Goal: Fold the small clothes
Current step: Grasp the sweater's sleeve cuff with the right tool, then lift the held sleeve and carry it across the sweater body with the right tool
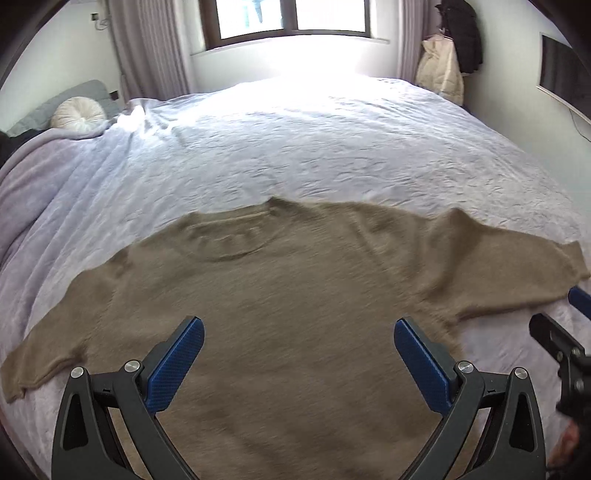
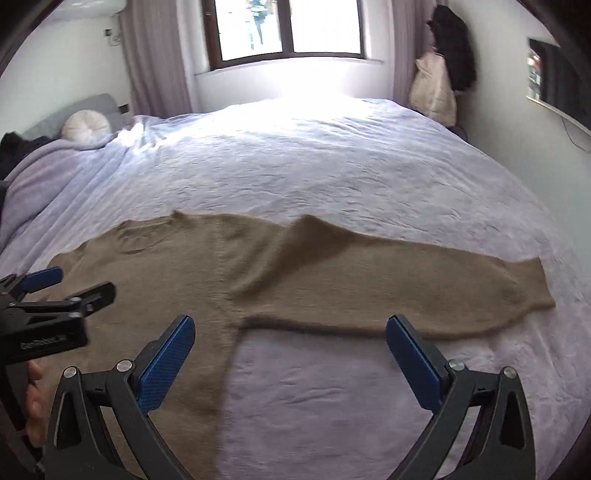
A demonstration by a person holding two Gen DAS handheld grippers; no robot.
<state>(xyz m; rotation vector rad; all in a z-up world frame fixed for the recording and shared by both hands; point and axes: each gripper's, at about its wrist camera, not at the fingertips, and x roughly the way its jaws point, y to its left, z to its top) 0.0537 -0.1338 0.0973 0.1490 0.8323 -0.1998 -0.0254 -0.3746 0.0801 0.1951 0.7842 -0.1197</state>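
- Your left gripper (image 1: 299,328) hangs over the body of the brown sweater (image 1: 295,295), its blue-padded jaws spread wide with nothing between them but the knit below.
- Your right gripper (image 2: 290,328) is spread just as wide and holds nothing; it sits over the spot where the sweater's side seam meets the underside of its right-hand sleeve (image 2: 406,288), with bare bedspread (image 2: 332,387) showing between the jaws.
- The sweater lies flat, front up, on the near part of the bed, its round neckline (image 1: 229,240) pointing toward the window (image 1: 291,16) and both sleeves stretched out sideways.
- From the left wrist view, the other sleeve (image 1: 40,354) runs out to the near left edge of the bed, its cuff lying on the lavender bedspread.
- A shallow ridge of fabric stands up at the right shoulder (image 2: 314,229); the rest of the knit looks smooth.
- Each gripper appears at the edge of the other's view: the two tools are side by side, near each other, not touching.
- A round white cushion (image 1: 79,114) rests at the head of the bed, well apart from the sweater.
- Coats (image 1: 448,55) hang in the far right corner beside the curtain.
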